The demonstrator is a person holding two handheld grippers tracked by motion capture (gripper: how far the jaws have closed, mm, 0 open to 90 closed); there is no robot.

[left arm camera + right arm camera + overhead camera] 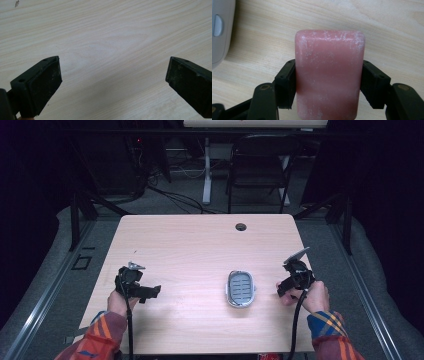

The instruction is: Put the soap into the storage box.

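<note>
One pink soap bar (329,75) clamped between right tool (329,85) jaws, long axis running away along the jaws, above the surface (387,30) | left tool (113,82) jaws wide apart, holding nothing | grey soap dish (240,288) just beside right tool, lengthwise near-to-far | no readable writing

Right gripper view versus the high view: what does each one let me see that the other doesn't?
Right gripper view alone: a pink soap bar clamped between the right gripper's jaws. High view alone: the person's sleeves, the left gripper, a chair beyond the table. Both: the wooden table and the grey soap dish, seen at the gripper view's left edge.
</note>
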